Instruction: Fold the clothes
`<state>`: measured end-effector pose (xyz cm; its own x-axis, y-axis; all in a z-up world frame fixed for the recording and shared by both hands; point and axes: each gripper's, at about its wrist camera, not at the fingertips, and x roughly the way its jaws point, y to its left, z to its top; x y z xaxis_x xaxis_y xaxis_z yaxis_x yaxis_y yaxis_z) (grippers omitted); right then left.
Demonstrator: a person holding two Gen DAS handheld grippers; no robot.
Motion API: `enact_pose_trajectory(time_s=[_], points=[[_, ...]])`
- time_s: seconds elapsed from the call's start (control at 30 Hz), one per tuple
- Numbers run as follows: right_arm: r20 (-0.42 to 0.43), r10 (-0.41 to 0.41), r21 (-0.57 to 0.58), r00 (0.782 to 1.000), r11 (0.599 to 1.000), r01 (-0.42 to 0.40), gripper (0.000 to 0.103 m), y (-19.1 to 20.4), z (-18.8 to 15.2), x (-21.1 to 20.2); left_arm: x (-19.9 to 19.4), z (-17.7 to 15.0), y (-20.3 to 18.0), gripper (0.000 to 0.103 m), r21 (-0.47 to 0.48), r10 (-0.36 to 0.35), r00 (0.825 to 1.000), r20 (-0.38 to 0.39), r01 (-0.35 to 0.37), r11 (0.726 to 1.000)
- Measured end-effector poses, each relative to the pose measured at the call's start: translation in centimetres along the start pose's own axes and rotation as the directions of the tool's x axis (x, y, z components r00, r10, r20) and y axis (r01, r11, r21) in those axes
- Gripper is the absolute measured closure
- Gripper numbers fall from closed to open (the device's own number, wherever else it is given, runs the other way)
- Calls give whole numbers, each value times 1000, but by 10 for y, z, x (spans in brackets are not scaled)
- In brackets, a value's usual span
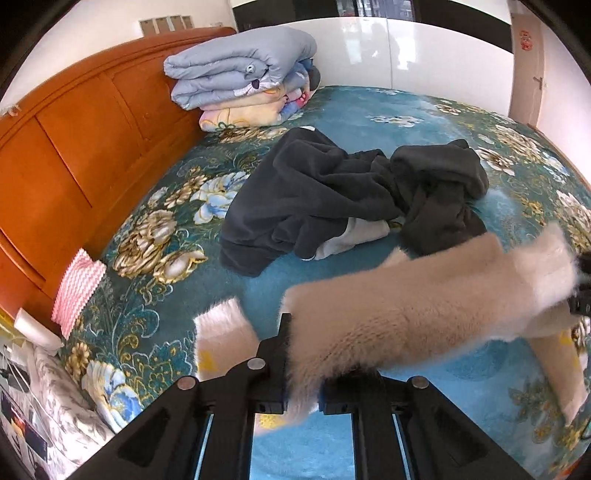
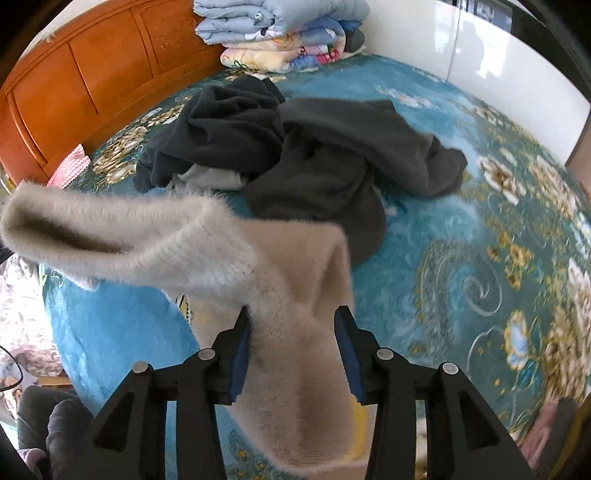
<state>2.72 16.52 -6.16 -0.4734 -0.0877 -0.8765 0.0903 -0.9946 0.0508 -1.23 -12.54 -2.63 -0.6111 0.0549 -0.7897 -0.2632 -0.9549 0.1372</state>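
A fuzzy beige knit garment [image 1: 424,306] is held above the bed, stretched between my two grippers. In the left wrist view my left gripper [image 1: 306,373] at the bottom is shut on one end of it, and the fluff covers the right finger. A black part of my right gripper [image 1: 583,291] shows at the right edge, by the garment's other end. In the right wrist view the beige garment [image 2: 295,295] runs down between the blue pads [image 2: 240,354] of my right gripper [image 2: 293,350]. Those jaws stand apart and do not pinch the fabric. One sleeve [image 2: 92,229] sticks out to the left.
A crumpled pile of dark clothes [image 1: 332,192] [image 2: 295,147] lies mid-bed on the teal floral cover [image 1: 369,110] [image 2: 461,240]. Folded quilts [image 1: 240,74] [image 2: 280,29] are stacked against the orange wooden headboard [image 1: 74,166] [image 2: 74,74]. A pink zigzag cloth [image 1: 77,291] [image 2: 70,170] lies beside the headboard.
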Motion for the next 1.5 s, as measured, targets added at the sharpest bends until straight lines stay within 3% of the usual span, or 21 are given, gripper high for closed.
enact_pose_trajectory(time_s=[0.2, 0.23, 0.3, 0.37, 0.5, 0.63, 0.8, 1.03, 1.17, 1.3, 1.4, 1.43, 1.5], points=[[-24, 44, 29, 999, 999, -43, 60, 1, -16, 4, -4, 0, 2, 93, -24, -7, 1000, -10, 7, 1000], [-23, 63, 42, 998, 997, -62, 63, 1, -17, 2, -5, 0, 2, 93, -29, -7, 1000, -9, 7, 1000], [-27, 94, 54, 995, 994, -92, 86, 6, -17, 0, -8, 1, 2, 93, -43, -8, 1000, -6, 8, 999], [-29, 124, 66, 992, 990, -122, 89, 9, -18, -3, -14, 2, 1, 93, -56, -5, 1000, -2, 4, 998], [57, 111, 77, 992, 990, -115, 91, 4, -8, -29, -37, 7, 0, 94, -62, 5, 999, 46, -2, 998], [174, 82, 97, 981, 990, -100, 91, -7, 9, -67, -78, 23, -10, 94, -46, -10, 990, 144, 17, 999], [339, 34, 141, 940, 986, -86, 92, -30, 31, -134, -140, 40, -32, 94, 22, -32, 958, 286, 27, 999], [510, 8, 93, 860, 994, -64, 92, -34, 33, -244, -235, 33, -43, 94, 82, -83, 887, 453, 51, 995], [558, 23, 52, 830, 997, -63, 92, -25, 7, -292, -277, 7, -46, 94, 123, -121, 866, 486, 69, 990], [593, 58, 12, 803, 997, -82, 92, -21, -29, -339, -327, -15, -38, 94, 151, -218, 838, 500, 163, 975], [629, 69, -33, 774, 998, -62, 92, -14, -39, -377, -360, -7, -24, 94, 164, -283, 813, 510, 230, 959], [633, 76, -44, 770, 997, -62, 92, -14, -32, -381, -365, -1, -19, 94, 158, -301, 810, 503, 256, 954], [642, 90, -66, 761, 996, -62, 92, -14, -19, -389, -363, 16, -8, 94, 135, -335, 823, 459, 308, 942]])
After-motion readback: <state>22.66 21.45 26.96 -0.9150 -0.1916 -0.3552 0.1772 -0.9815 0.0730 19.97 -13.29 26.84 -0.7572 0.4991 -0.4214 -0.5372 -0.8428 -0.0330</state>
